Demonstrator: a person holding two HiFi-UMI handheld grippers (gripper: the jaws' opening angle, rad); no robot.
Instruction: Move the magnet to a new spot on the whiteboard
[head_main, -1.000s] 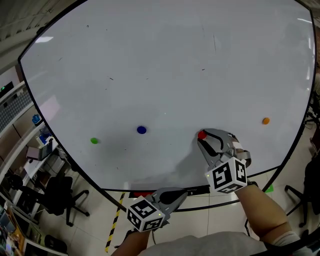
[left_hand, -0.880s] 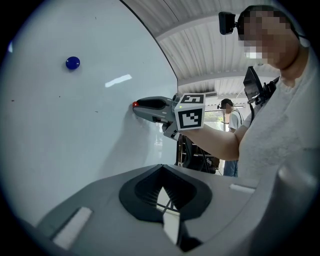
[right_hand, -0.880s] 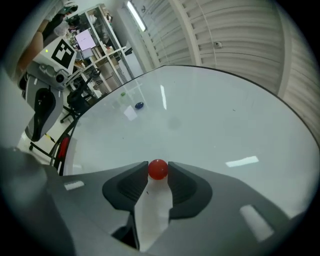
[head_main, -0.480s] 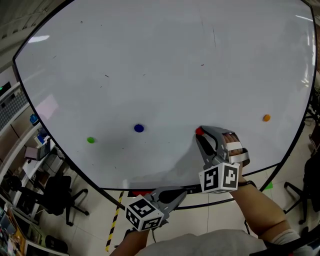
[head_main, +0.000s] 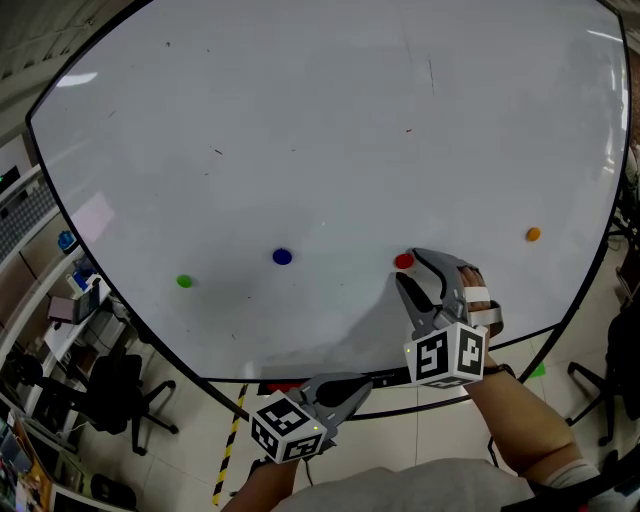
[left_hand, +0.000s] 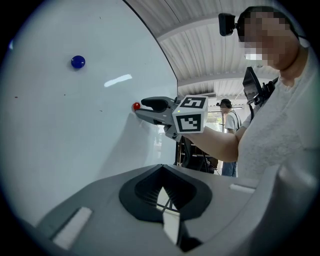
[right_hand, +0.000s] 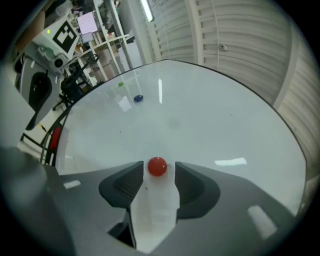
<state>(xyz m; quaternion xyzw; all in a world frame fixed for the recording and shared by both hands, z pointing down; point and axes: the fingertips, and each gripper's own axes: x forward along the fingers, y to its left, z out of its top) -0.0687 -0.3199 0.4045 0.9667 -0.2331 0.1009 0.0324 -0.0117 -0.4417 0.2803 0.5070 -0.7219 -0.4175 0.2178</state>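
A large whiteboard (head_main: 330, 130) fills most of the head view. Four small round magnets sit on its near half. An office chair (head_main: 115, 395) stands on the floor past the board's left edge, and a strip of yellow-and-black tape (head_main: 230, 450) runs along the floor near the board's near edge.

Farthest left on the board is a green magnet (head_main: 184, 282). To its right, well apart from it, is a blue magnet (head_main: 282, 257).

The left gripper (left_hand: 162, 168) is held low, off the near edge of the board and short of its surface. Its jaws are closed together with nothing between them, and it touches none of the magnets.

Right of the blue magnet is the red magnet (head_main: 403, 261), stuck flat to the board in the near middle. The right gripper (right_hand: 159, 169) points straight at it, with its tips at the board. Its jaws are opening. The red magnet sits between the two tips, with a sliver of white board showing on either side of it, so the pads have let go and do not press on it. The person's hand is wrapped around the gripper's handle behind the marker cube.

Farthest right, well apart from the gripper and close to the board's right edge, is an orange magnet (head_main: 533, 234).
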